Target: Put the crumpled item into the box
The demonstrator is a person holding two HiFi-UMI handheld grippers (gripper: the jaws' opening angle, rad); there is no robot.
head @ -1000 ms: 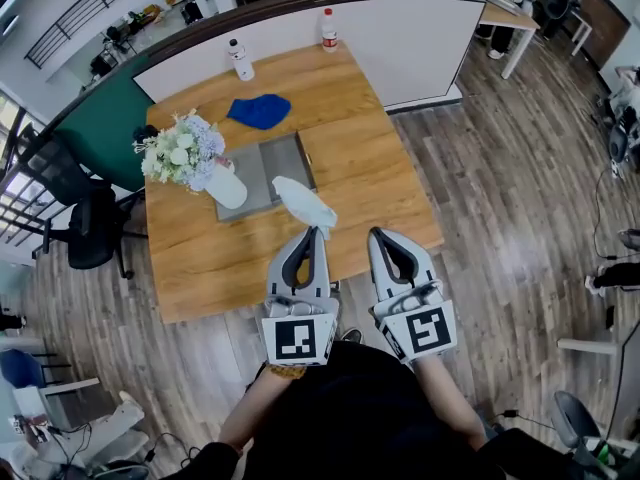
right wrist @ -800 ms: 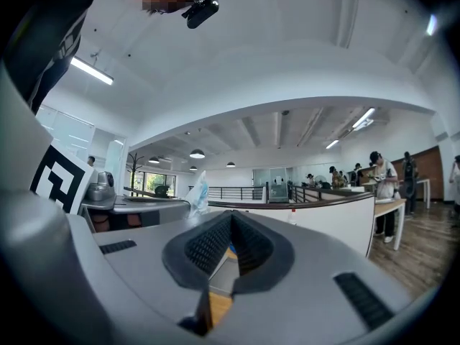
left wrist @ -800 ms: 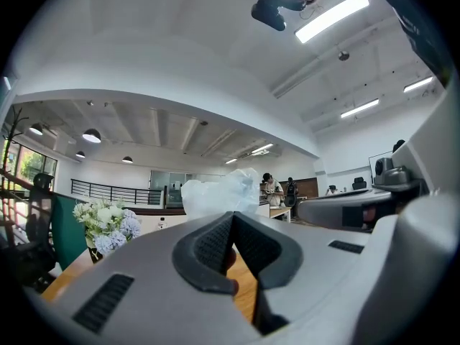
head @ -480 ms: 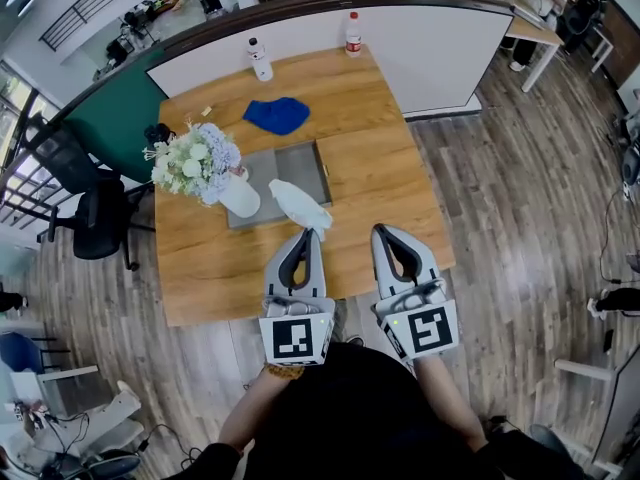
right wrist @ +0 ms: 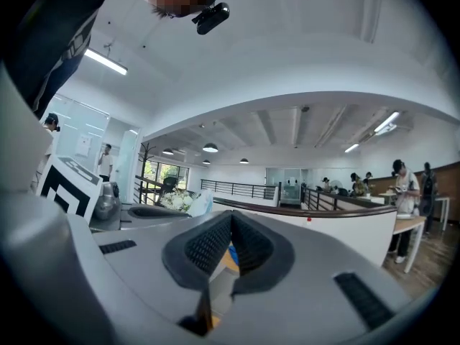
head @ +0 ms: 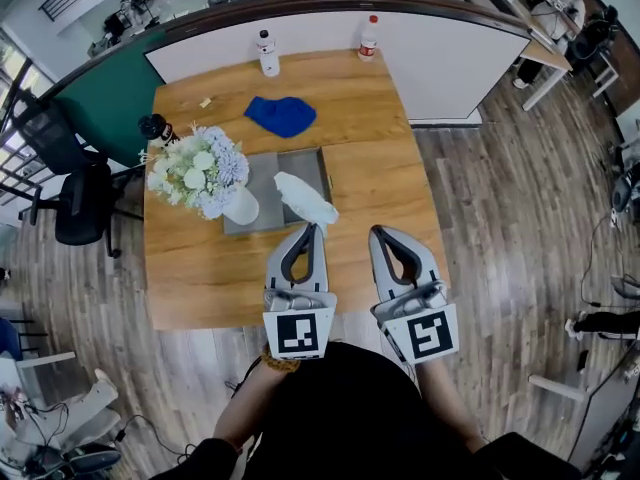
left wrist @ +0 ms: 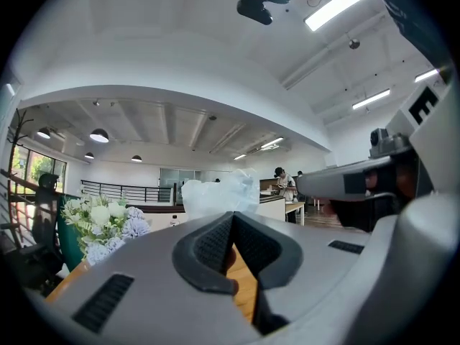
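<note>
The crumpled item [head: 305,197] is a white wad of thin plastic or paper. It sticks out from the tips of my left gripper [head: 314,227], which is shut on it. It hangs over the near right part of the flat grey box [head: 268,173] on the wooden table [head: 372,173]. In the left gripper view the white wad [left wrist: 214,195] rises just beyond the closed left gripper [left wrist: 231,215]. My right gripper [head: 376,231] is beside the left one, over the table's near edge, shut and holding nothing. In its own view the right gripper [right wrist: 231,217] has its pads pressed together.
A white vase of flowers [head: 203,174] stands at the box's left side. A blue cloth [head: 281,115] lies behind the box. Two bottles [head: 267,53] [head: 369,38] stand at the far edge against a white partition. A black chair [head: 76,208] is left of the table.
The head view has shifted, so the table sits slightly differently in the picture. Both grippers keep their pose, and the left one still holds the white wad by the box.
</note>
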